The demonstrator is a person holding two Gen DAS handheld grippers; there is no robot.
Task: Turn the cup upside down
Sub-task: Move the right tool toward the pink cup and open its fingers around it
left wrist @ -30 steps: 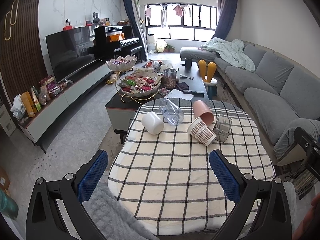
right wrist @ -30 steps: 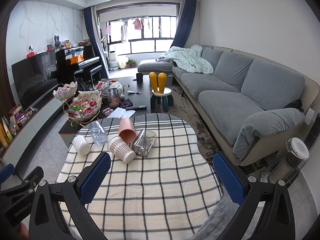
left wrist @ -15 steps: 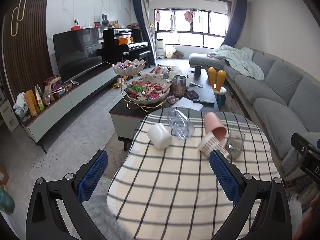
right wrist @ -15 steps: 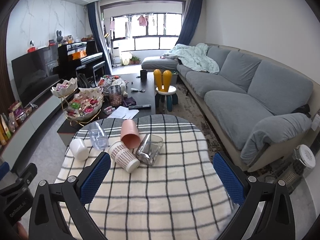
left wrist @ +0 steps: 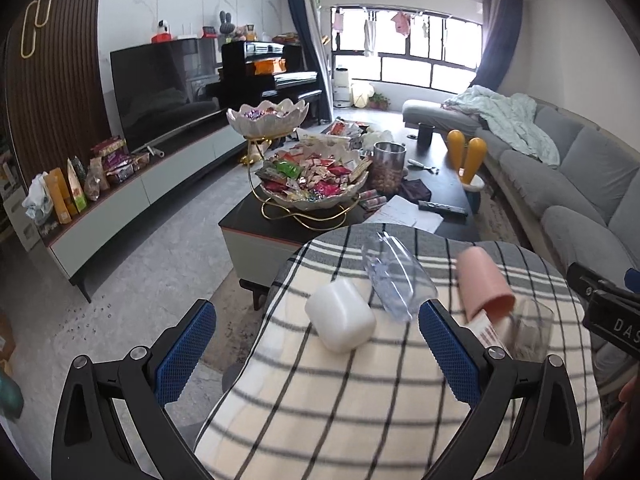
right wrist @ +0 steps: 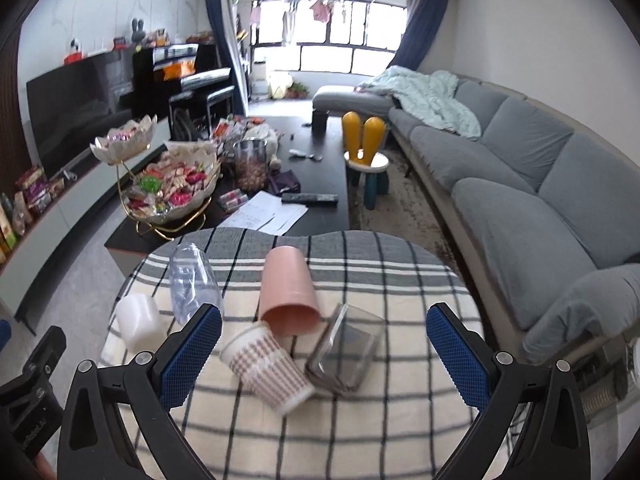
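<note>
Several cups lie on their sides on the checked tablecloth (right wrist: 360, 432): a white cup (left wrist: 341, 316) (right wrist: 138, 320), a clear plastic cup (left wrist: 396, 280) (right wrist: 192, 280), a pink cup (left wrist: 482, 286) (right wrist: 288, 290), a patterned paper cup (right wrist: 268, 364) and a clear square glass (right wrist: 344, 350). My left gripper (left wrist: 318, 354) is open and empty, just short of the white cup. My right gripper (right wrist: 324, 354) is open and empty, with the paper cup and the glass between its fingers' lines.
A dark coffee table (right wrist: 320, 184) with a two-tier candy bowl (left wrist: 312, 184), a jar and papers stands beyond the table. A grey sofa (right wrist: 520, 184) runs along the right. A TV unit (left wrist: 160, 184) runs along the left.
Both grippers have moved forward and lower toward the cups, which now look larger and closer. The cups have not moved. Both stay open.
</note>
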